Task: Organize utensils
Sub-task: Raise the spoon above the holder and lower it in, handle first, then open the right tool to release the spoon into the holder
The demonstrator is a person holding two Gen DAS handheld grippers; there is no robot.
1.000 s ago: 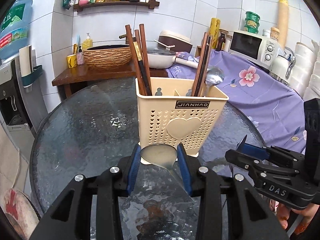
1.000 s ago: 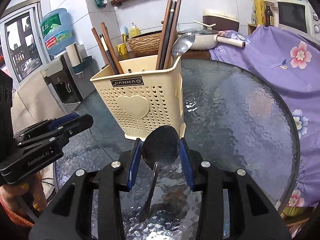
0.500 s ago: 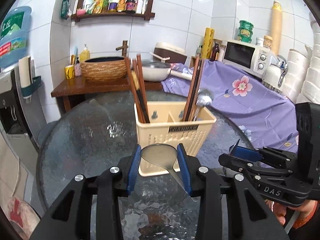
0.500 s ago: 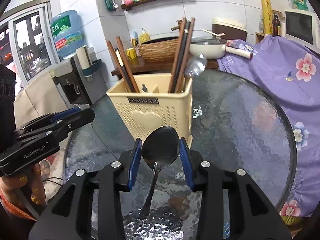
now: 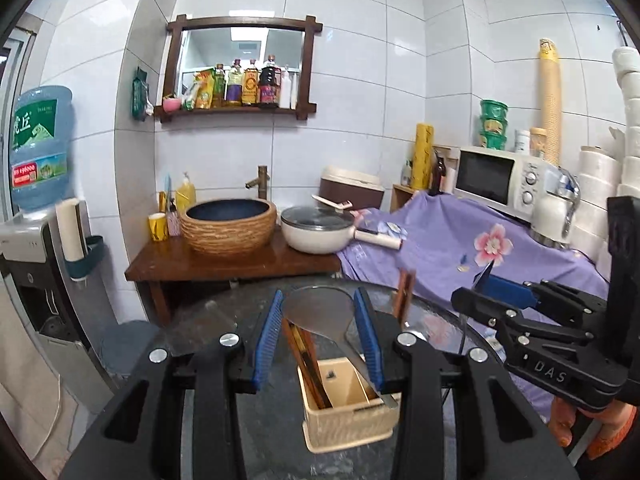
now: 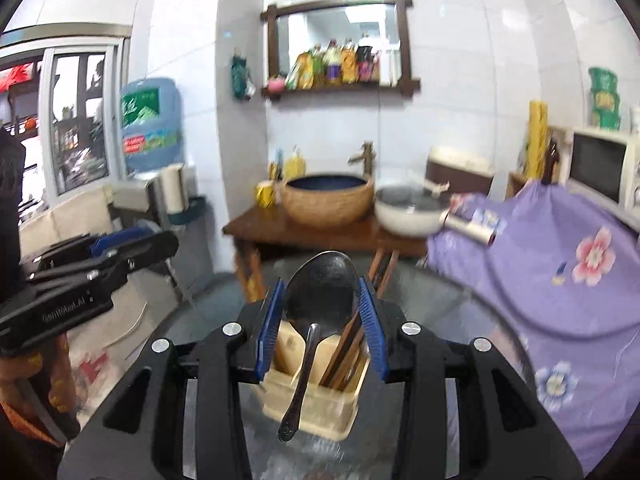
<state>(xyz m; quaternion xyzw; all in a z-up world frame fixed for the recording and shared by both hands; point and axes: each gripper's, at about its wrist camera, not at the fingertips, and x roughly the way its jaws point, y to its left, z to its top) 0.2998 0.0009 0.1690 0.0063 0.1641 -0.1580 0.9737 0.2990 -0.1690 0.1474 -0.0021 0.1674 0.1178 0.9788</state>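
My left gripper (image 5: 318, 334) is shut on a steel spoon (image 5: 320, 314), bowl up between the blue pads, handle slanting down right over the holder. The cream utensil holder (image 5: 348, 420) stands on the glass table below, with brown chopsticks (image 5: 308, 356) in its left compartment. My right gripper (image 6: 322, 322) is shut on a dark metal spoon (image 6: 322, 304), whose handle hangs down over the holder (image 6: 308, 408). Chopsticks (image 6: 346, 354) lean in the holder's right side. Each gripper shows in the other's view: the right gripper (image 5: 480, 292), the left gripper (image 6: 144, 244).
The round glass table (image 5: 200, 320) lies below both grippers. Behind it stand a wooden counter with a woven basin (image 5: 228, 226) and a white pan (image 5: 316, 234). A purple flowered cloth (image 5: 460, 248) and microwave (image 5: 500, 178) are at right, a water dispenser (image 5: 36, 200) at left.
Both grippers have risen well above the holder, each still holding its spoon. The holder now sits low in both views, seen from above.
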